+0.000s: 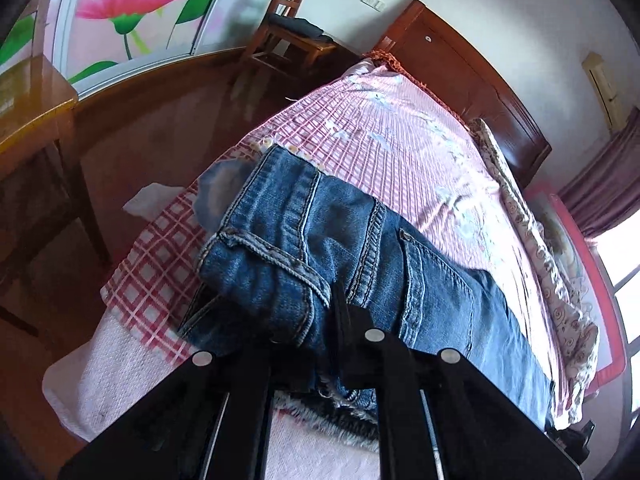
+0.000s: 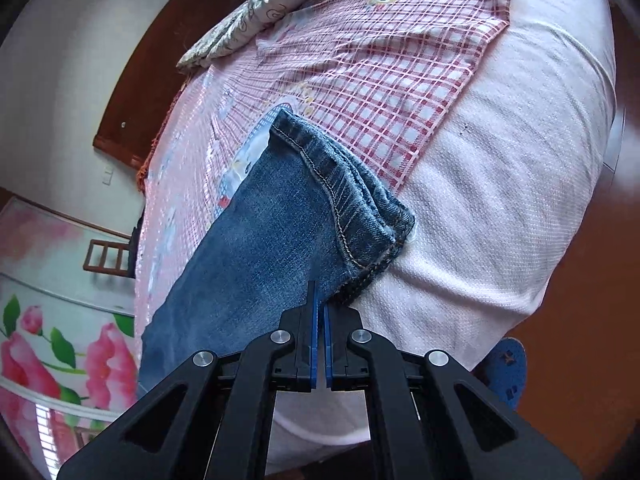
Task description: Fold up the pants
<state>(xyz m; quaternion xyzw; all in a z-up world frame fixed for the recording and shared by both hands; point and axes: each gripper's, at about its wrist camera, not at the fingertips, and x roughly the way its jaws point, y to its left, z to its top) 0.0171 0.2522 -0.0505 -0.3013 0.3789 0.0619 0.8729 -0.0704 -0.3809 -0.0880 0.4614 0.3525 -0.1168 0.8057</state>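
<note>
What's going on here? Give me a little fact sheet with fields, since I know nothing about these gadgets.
Garment: blue jeans, partly folded
Surface: bed with a pink plaid sheet
Left gripper: fingers shut on the jeans near the waistband
Right gripper: fingers shut on the jeans at the leg's edge, near the hems
Hems: stacked
Nearby: wooden chair, floral quilt

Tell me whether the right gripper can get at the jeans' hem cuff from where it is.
Probably yes: the right gripper sits at the jeans edge, the hem cuff lies just ahead, uncovered, though its jaws are shut.
</note>
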